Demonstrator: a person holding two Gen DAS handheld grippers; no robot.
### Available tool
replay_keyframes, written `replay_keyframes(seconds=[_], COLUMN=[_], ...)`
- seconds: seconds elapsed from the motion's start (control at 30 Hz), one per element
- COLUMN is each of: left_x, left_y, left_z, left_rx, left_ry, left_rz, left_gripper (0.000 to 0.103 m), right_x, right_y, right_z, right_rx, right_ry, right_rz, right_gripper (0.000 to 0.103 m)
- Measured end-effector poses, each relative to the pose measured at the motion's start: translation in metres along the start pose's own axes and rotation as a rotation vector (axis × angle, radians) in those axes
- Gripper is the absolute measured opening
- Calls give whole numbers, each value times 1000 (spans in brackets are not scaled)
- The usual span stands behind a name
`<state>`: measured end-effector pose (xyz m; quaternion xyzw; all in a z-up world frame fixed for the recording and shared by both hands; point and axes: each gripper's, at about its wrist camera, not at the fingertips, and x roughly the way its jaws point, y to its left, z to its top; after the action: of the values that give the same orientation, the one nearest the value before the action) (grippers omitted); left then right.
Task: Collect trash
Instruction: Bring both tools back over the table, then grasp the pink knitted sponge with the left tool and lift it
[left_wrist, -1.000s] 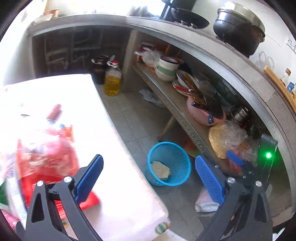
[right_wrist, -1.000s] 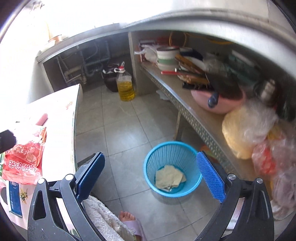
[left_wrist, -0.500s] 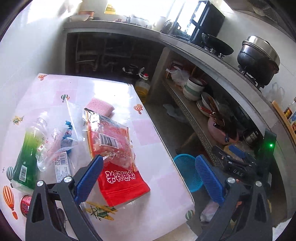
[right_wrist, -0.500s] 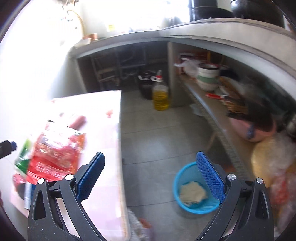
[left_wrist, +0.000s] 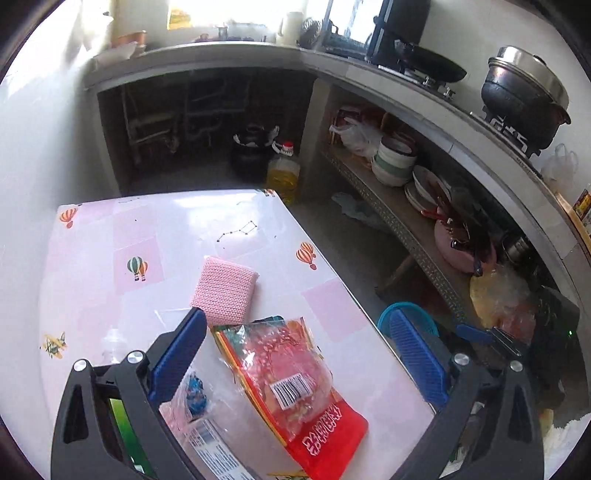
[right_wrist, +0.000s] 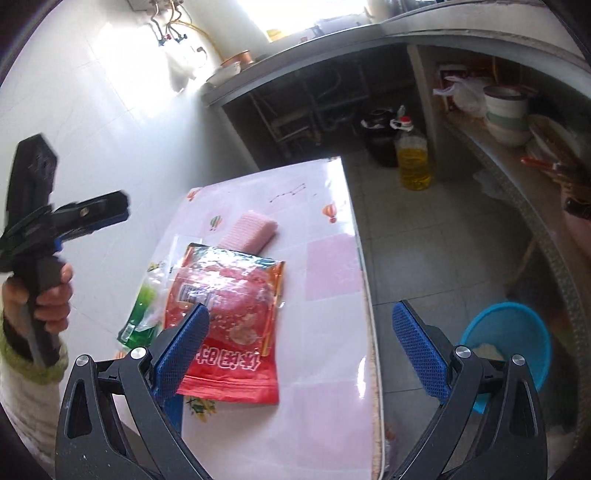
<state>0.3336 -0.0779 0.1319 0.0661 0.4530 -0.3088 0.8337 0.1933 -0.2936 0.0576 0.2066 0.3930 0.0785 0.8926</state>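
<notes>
A red snack packet (left_wrist: 295, 384) lies on the pink table (left_wrist: 177, 236), also in the right wrist view (right_wrist: 229, 310). Beside it lie a clear wrapper (left_wrist: 199, 417), a green bottle (right_wrist: 142, 314) and a pink sponge (left_wrist: 225, 291). The blue trash basket (right_wrist: 513, 339) stands on the floor right of the table, with crumpled paper inside. My left gripper (left_wrist: 295, 354) is open and empty above the packet. My right gripper (right_wrist: 299, 343) is open and empty above the table's near right part.
A concrete counter (left_wrist: 424, 99) with pots runs along the right; its lower shelf (left_wrist: 399, 221) holds bowls and bags. An oil bottle (right_wrist: 412, 158) stands on the tiled floor past the table. The left handheld gripper (right_wrist: 55, 221) shows at the right wrist view's left.
Both grippers have swung left, away from the blue basket, and now hang over the table. Both stay open and empty.
</notes>
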Motion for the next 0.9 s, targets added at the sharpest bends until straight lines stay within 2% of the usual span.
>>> replay_keyframes(seconds=[0.13, 0.17, 0.37, 0.57, 0.73, 0.9], left_x=[56, 71, 148, 210, 241, 253], left_y=[28, 35, 62, 78, 88, 95], left_z=[35, 40, 57, 59, 52, 47], left_rx=[-45, -61, -59, 0, 13, -14], left_ry=[176, 212, 384, 520, 631, 680], left_rz=[-83, -83, -26, 104, 148, 175], left_gripper=[97, 97, 97, 97, 97, 97], right_x=[16, 22, 42, 55, 64, 71], right_y=[9, 11, 15, 4, 5, 7], right_z=[1, 1, 5, 10, 11, 7], right_rx=[-2, 3, 6, 36, 41, 38], right_ry=[51, 65, 115, 134, 156, 177], right_rz=[103, 126, 175, 185, 211, 246], right_gripper=[95, 95, 95, 95, 95, 95])
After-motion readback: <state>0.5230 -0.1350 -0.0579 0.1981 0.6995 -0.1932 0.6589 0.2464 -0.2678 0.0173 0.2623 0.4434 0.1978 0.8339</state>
